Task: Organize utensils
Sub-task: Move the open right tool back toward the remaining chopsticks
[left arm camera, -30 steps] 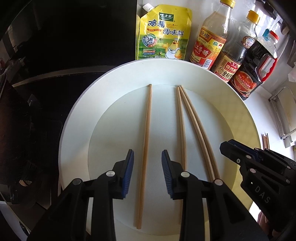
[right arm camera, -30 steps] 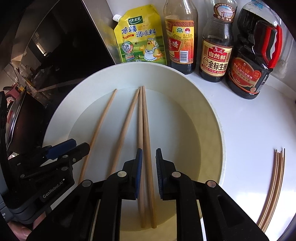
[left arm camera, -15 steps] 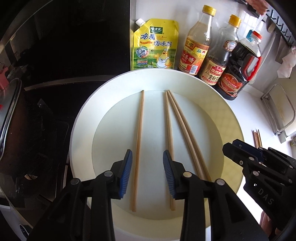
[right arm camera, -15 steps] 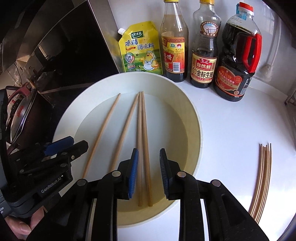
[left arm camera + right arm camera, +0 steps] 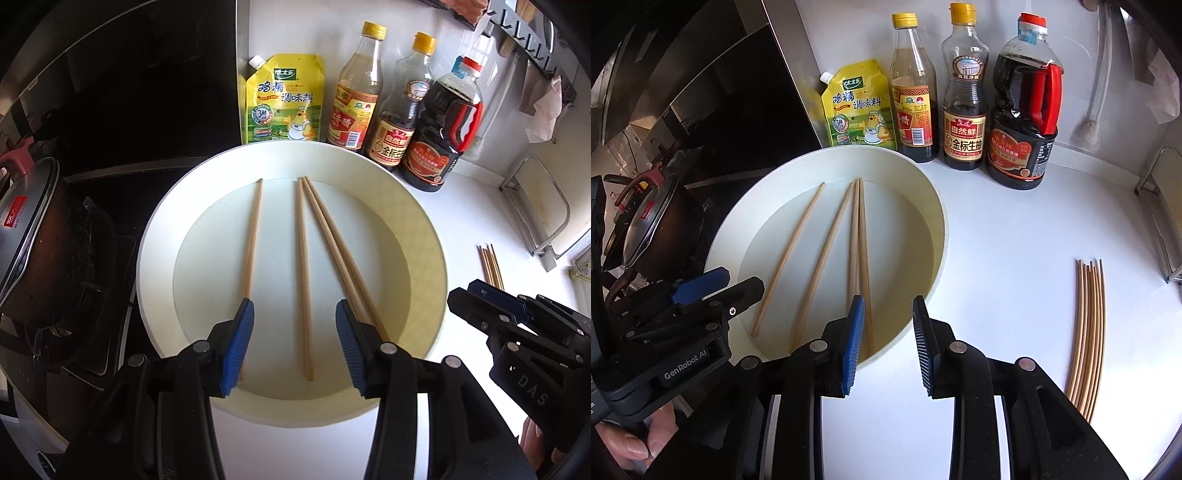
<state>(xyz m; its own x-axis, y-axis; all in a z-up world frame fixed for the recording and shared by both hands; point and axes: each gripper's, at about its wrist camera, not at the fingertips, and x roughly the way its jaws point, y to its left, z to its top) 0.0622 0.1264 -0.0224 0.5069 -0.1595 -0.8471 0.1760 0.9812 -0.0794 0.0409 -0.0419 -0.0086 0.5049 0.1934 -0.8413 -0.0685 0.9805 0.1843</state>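
1. Both hand-held grippers, left [image 5: 294, 341] and right [image 5: 884, 341], have pulled back from the plate [image 5: 424, 236] and spread open, empty.
2. Four chopsticks [image 5: 302, 273] lie in the plate; a bundle [image 5: 1087, 332] waits on the worktop [image 5: 1015, 240], apparently unsorted.

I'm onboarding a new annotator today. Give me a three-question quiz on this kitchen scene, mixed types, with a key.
1. How many chopsticks lie in the white basin?
2. True or false: the left gripper is shut on a chopstick.
3. The bundle of thin sticks lies: A) in the basin, B) on the white counter, C) between the right gripper fingers.

Key: 1) four; 2) false; 3) B
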